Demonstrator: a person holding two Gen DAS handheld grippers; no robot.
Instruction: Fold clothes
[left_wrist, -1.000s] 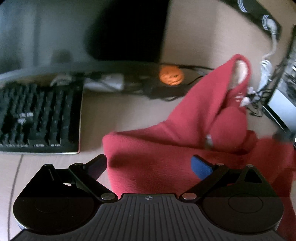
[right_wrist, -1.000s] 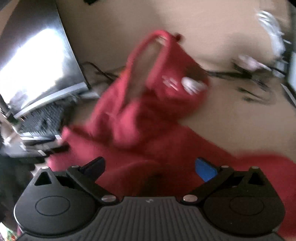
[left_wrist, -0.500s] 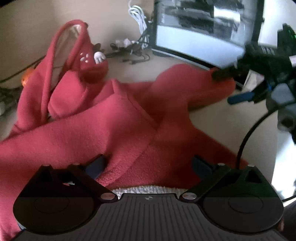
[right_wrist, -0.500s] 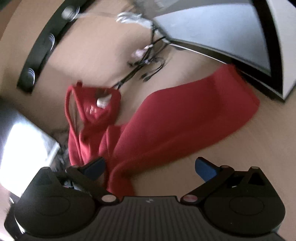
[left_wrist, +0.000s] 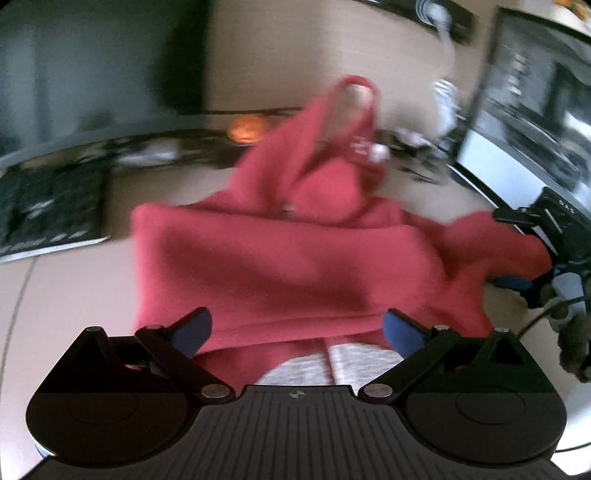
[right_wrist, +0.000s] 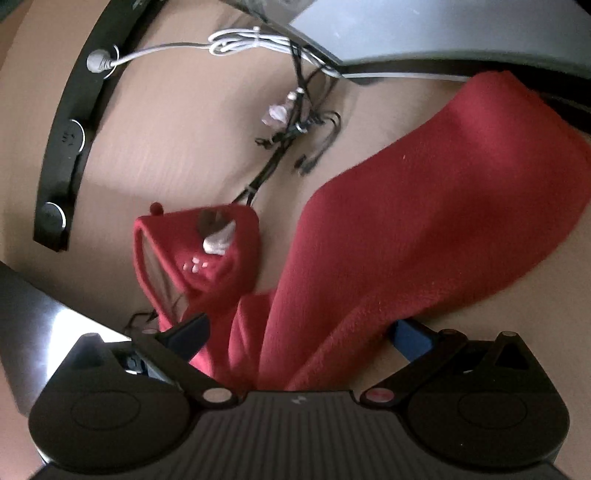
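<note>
A red fleece hooded garment (left_wrist: 280, 258) lies crumpled on the beige desk, hood (left_wrist: 351, 122) toward the back; its white lining (left_wrist: 354, 360) shows at the near edge. My left gripper (left_wrist: 297, 330) is open, its blue-tipped fingers spread over the garment's near hem. In the right wrist view a sleeve (right_wrist: 424, 229) stretches up to the right and the hood (right_wrist: 199, 258) with white marks lies left. My right gripper (right_wrist: 299, 336) is open with the sleeve's lower part between its fingers. The right gripper also shows in the left wrist view (left_wrist: 546, 258) at the sleeve's end.
A black keyboard (left_wrist: 48, 206) lies at left with a dark monitor behind. Another monitor (left_wrist: 528, 122) stands at right. Tangled cables (right_wrist: 291, 122) and a black power strip (right_wrist: 74, 122) lie at the back. An orange object (left_wrist: 245, 131) sits behind the hood.
Both views have swung. The left gripper has turned back toward the keyboard side and sits over the hem. The right gripper has come closer, with the sleeve now between its fingers.
</note>
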